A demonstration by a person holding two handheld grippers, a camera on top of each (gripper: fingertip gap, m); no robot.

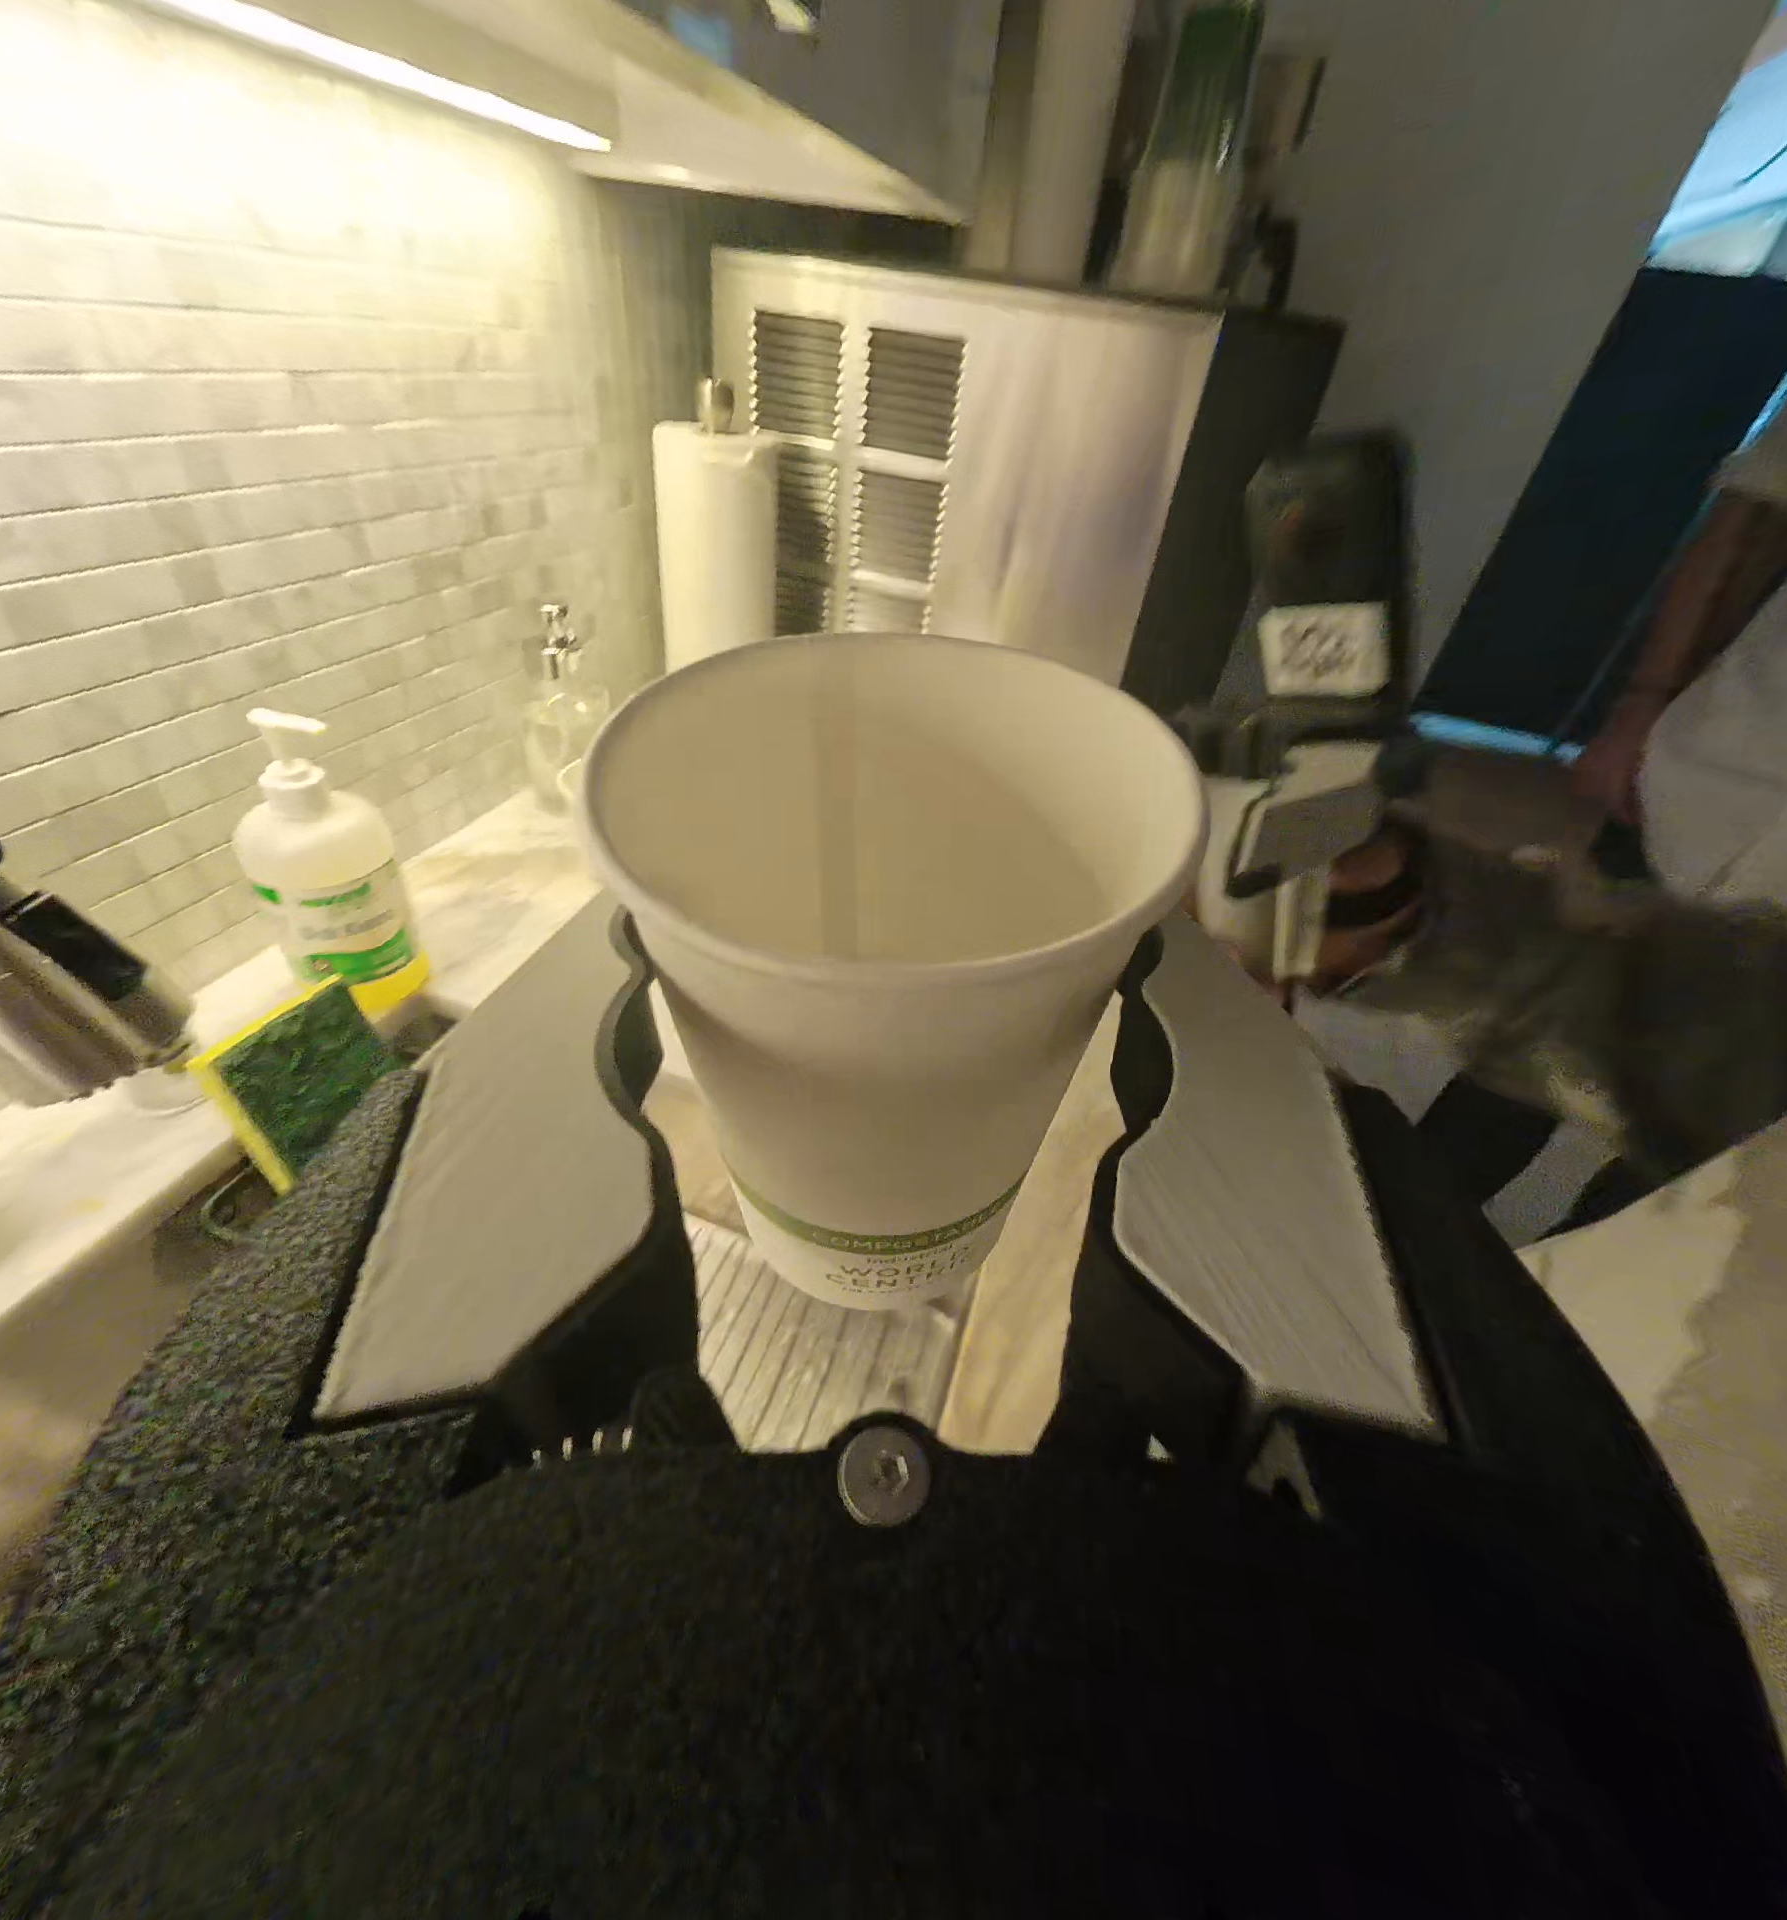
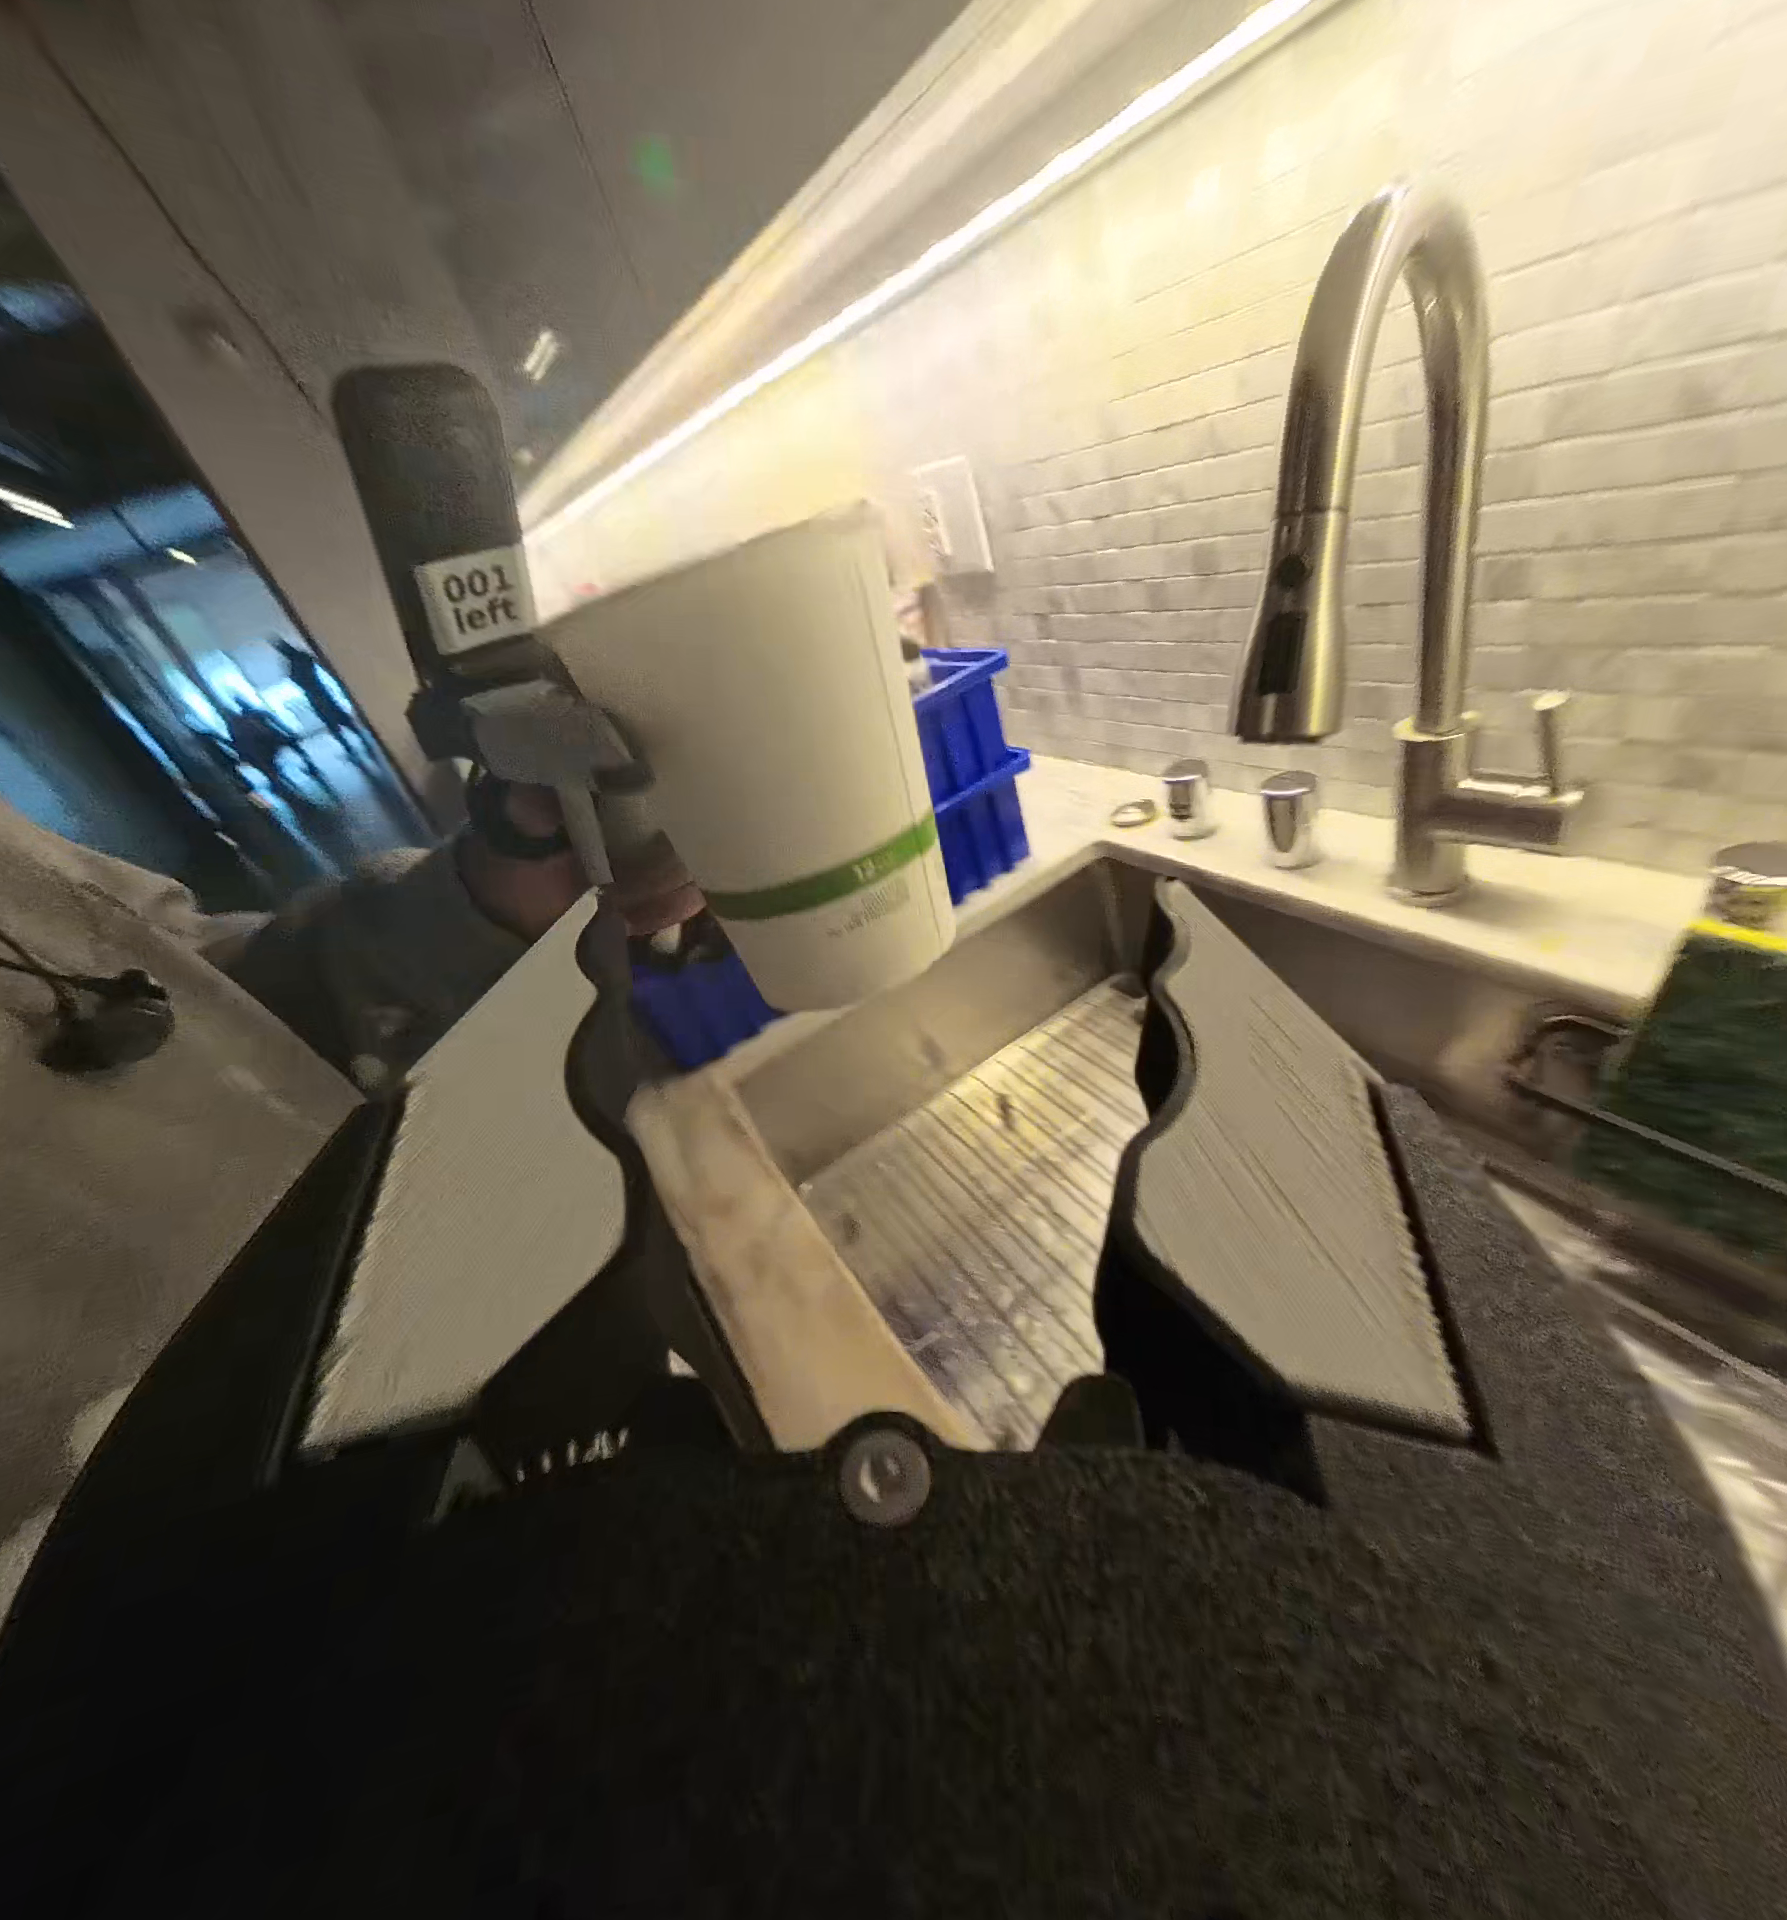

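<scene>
Left gripper [image 1: 884, 1029] fingers pinch paper cup [image 1: 884, 935] over steel sink [image 2: 972, 1174]; right gripper [image 2: 873, 1049] fingers spread; marble counter [image 2: 1554, 914], tiled backsplash [image 1: 193, 436].

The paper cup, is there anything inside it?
Empty. The left wrist view looks straight into the paper cup, held by the left hand-held gripper: only bare white walls inside.

Print marks the green band of the paper cup [image 1: 873, 1236]; a white sticker [image 2: 478, 608] on the black handle [image 2: 421, 468] and the soap bottle [image 1: 333, 883] label carry writing
</scene>
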